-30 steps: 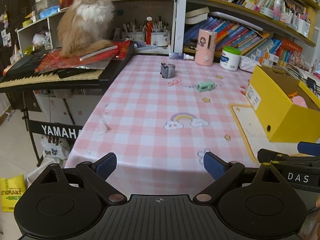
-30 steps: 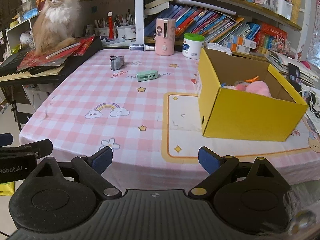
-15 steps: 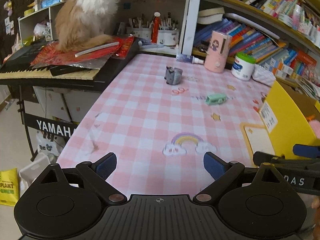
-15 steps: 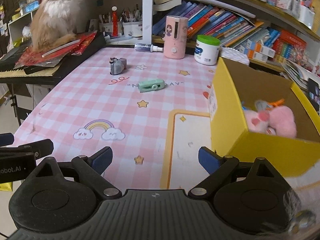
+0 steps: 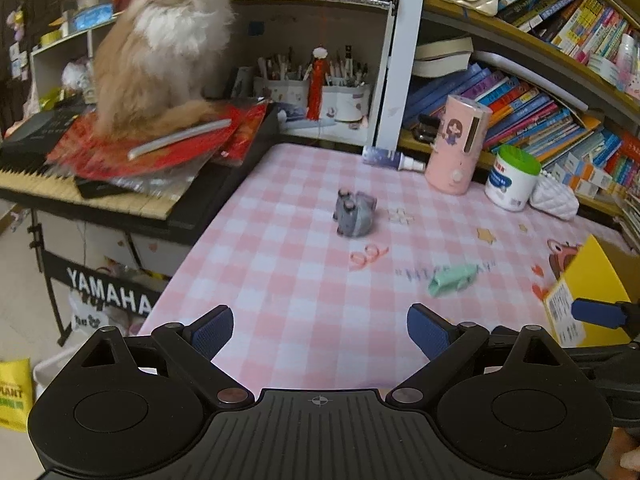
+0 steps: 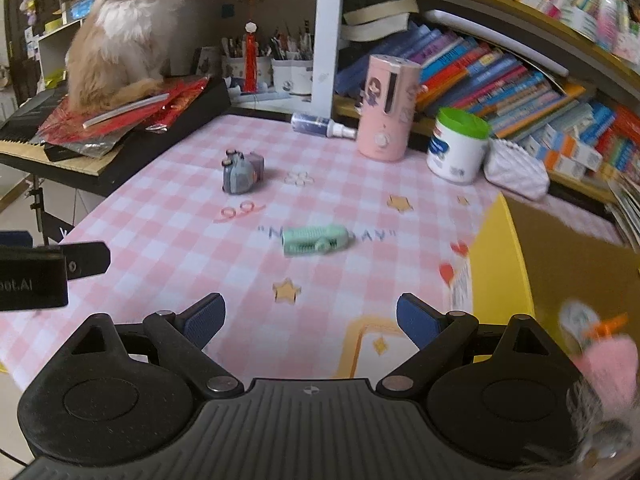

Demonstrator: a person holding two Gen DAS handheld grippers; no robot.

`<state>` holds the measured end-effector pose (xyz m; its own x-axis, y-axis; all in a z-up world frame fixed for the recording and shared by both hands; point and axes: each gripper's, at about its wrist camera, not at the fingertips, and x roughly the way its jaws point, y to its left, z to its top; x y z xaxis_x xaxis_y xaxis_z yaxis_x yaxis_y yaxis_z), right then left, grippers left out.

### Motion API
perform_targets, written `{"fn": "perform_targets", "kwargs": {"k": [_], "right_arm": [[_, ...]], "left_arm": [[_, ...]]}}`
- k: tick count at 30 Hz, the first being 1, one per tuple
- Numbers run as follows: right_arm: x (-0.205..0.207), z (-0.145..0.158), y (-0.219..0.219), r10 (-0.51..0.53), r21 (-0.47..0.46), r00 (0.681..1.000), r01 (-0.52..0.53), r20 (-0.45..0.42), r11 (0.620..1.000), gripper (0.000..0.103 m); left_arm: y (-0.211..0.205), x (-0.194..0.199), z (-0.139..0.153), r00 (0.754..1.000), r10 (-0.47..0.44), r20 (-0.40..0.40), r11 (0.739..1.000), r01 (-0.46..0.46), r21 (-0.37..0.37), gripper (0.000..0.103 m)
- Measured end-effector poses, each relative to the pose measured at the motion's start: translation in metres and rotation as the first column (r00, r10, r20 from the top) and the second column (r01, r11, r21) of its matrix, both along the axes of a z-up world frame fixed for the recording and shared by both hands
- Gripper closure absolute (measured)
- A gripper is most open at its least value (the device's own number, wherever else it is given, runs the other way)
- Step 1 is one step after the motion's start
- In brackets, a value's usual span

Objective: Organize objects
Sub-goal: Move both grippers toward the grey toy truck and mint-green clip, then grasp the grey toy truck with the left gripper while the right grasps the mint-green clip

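A small grey toy (image 5: 355, 215) stands on the pink checked tablecloth (image 5: 280, 280), also in the right wrist view (image 6: 241, 172). A mint-green clip-like object (image 5: 451, 279) lies nearer and to the right (image 6: 318, 240). A yellow box (image 6: 560, 264) at the right holds a pink plush toy (image 6: 608, 364); its corner shows in the left wrist view (image 5: 588, 292). My left gripper (image 5: 320, 330) is open and empty above the table's near part. My right gripper (image 6: 311, 320) is open and empty, short of the green object.
A fluffy orange cat (image 5: 160, 48) sits on red packets on a keyboard (image 5: 100, 184) at the left. A pink humidifier (image 5: 456, 144), a white jar (image 5: 512, 178) and a spray bottle (image 5: 394, 159) stand at the table's back edge. Bookshelves (image 5: 540, 92) rise behind.
Both grippers have moved forward over the table toward the grey toy and the green object, which now look larger. Both stay open. The yellow box has slid to the right edge of both views.
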<state>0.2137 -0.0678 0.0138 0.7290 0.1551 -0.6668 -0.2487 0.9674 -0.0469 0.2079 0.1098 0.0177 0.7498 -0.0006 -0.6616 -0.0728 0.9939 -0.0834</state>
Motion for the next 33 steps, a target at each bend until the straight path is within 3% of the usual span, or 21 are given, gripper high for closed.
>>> {"fn": "perform_targets", "kwargs": {"k": [3, 8, 17, 23, 33], "right_arm": [[0.025, 0.004, 0.004, 0.020, 0.001, 1.000, -0.020, 0.007, 1.000, 0.010], [0.068, 0.002, 0.017, 0.056, -0.074, 0.998, -0.054, 0.026, 0.996, 0.010], [0.125, -0.025, 0.021, 0.068, -0.097, 0.996, -0.074, -0.064, 0.993, 0.010], [0.140, -0.042, 0.023, 0.107, -0.046, 0.985, -0.114, -0.134, 0.992, 0.010], [0.150, -0.064, 0.022, 0.128, -0.027, 0.966, -0.137, -0.224, 0.990, 0.016]], "left_arm": [[0.000, 0.027, 0.002, 1.000, -0.020, -0.001, 1.000, 0.020, 0.013, 0.007], [0.003, 0.071, 0.005, 1.000, -0.019, 0.002, 1.000, 0.019, -0.010, 0.007], [-0.009, 0.144, -0.022, 0.998, -0.032, -0.045, 0.999, 0.032, -0.004, 0.007], [-0.035, 0.184, -0.045, 0.996, -0.061, -0.061, 0.997, 0.063, 0.039, 0.008], [-0.048, 0.221, -0.086, 0.992, 0.001, -0.128, 0.995, 0.012, 0.102, 0.010]]}}
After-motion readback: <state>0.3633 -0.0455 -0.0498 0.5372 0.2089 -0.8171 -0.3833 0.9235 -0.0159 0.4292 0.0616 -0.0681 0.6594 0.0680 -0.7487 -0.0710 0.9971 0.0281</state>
